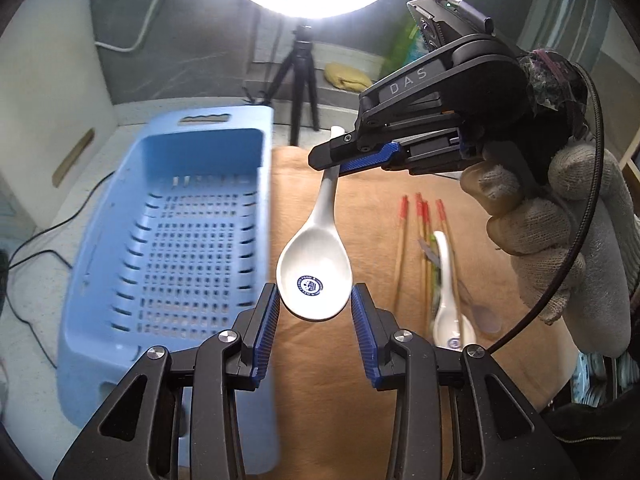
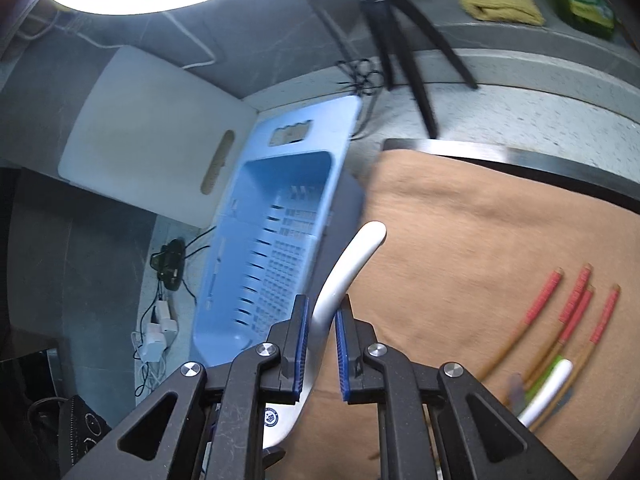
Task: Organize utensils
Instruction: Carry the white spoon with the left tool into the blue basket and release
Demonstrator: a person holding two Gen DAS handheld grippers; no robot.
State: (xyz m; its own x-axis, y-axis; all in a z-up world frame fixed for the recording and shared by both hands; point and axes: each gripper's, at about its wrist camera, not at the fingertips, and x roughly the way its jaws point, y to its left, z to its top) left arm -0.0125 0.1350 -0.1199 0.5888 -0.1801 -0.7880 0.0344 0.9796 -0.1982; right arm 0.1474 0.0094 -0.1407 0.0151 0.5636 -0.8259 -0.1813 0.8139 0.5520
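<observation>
A white ceramic spoon (image 1: pixel 316 276) with a blue emblem hangs in the air over the brown cloth (image 1: pixel 360 208). My right gripper (image 1: pixel 336 160) is shut on its handle (image 2: pixel 344 276); in the right wrist view the gripper (image 2: pixel 322 316) has the handle between its pads. My left gripper (image 1: pixel 315 304) is open, its pads (image 1: pixel 270 312) on either side of the spoon's bowl without clamping it. A blue slotted basket (image 1: pixel 176 240) stands to the left, also in the right wrist view (image 2: pixel 272 240). A second white spoon (image 1: pixel 448 300) and several red-tipped chopsticks (image 1: pixel 424 216) lie on the cloth.
A white cutting board (image 1: pixel 48 120) leans at the back left. A ring light on a black tripod (image 1: pixel 300 80) stands behind the cloth. Cables and plugs (image 2: pixel 160 320) lie on the counter to the left. A yellow rag (image 2: pixel 500 0) sits on the back ledge.
</observation>
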